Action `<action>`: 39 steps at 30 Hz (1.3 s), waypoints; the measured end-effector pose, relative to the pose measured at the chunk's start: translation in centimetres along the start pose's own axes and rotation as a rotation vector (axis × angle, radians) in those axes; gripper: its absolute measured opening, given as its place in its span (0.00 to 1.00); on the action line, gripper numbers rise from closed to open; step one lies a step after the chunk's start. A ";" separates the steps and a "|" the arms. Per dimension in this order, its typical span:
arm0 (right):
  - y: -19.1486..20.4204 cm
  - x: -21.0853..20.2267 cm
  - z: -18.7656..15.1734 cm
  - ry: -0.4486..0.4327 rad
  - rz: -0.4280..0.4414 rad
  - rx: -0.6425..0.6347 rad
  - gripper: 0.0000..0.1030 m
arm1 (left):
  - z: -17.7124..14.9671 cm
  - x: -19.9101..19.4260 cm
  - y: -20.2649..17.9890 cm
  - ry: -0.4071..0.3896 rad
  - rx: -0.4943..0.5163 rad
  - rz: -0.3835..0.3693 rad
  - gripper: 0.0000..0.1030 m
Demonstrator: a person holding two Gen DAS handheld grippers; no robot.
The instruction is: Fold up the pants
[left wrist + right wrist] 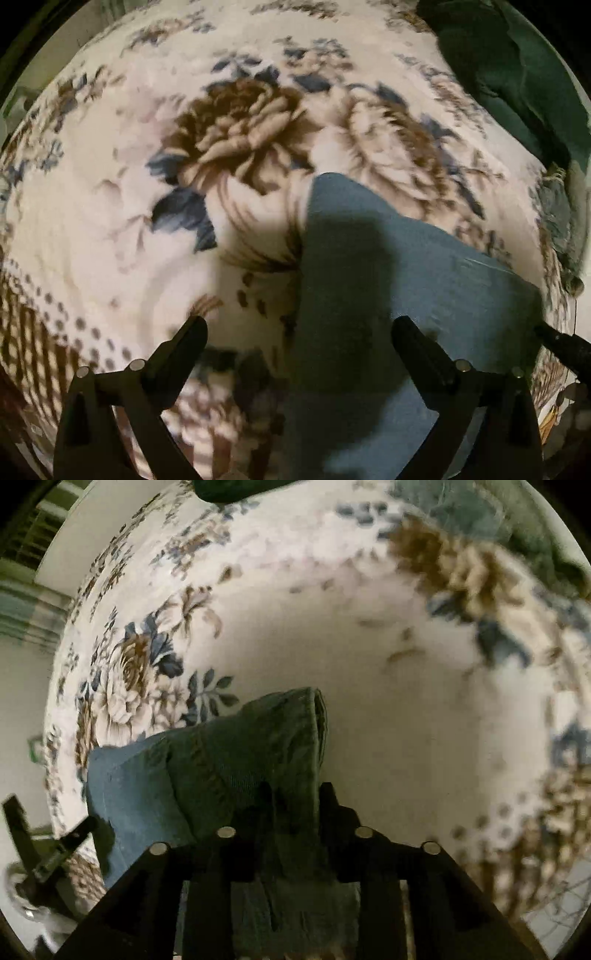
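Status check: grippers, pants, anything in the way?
Left gripper open, over the pants. Right gripper has pants fabric between its jaws; grip unclear. Pants bunched on floral blanket. Nothing in the way.

floral blanket (258,122), dark green cloth (517,74)

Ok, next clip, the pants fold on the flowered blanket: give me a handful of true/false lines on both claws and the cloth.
1. The left claw stands wide open with nothing gripped. True.
2. The right claw has blue-grey pants cloth between its fingers. True.
3. The pants lie on a bare wooden table. False: they lie on a flowered blanket.
4. The pants are bright red. False: they are blue-grey.
5. A dark green cloth lies at the far edge of the blanket. True.
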State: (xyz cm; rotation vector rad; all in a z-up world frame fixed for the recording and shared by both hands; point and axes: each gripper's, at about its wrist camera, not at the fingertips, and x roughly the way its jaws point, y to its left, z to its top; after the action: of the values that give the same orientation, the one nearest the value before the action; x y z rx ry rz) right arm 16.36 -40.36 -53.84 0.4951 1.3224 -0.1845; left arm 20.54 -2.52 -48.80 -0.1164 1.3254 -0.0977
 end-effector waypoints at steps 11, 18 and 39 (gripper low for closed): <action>6.5 1.6 -7.9 0.050 -0.015 -0.042 0.45 | -6.4 0.8 -3.9 0.050 0.106 0.047 0.99; 6.3 3.7 -8.9 0.063 -0.014 -0.071 0.45 | -7.9 2.5 -2.5 0.074 0.066 0.046 1.00; -2.4 7.4 -15.6 0.183 0.592 0.487 1.00 | -4.7 2.4 3.0 0.072 -0.118 -0.132 1.00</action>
State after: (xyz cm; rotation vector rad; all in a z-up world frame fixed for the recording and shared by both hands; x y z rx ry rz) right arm 3.51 -34.38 -64.03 1.3171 1.2490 0.0377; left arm 16.58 -0.01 -52.60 -0.3030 1.3945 -0.1370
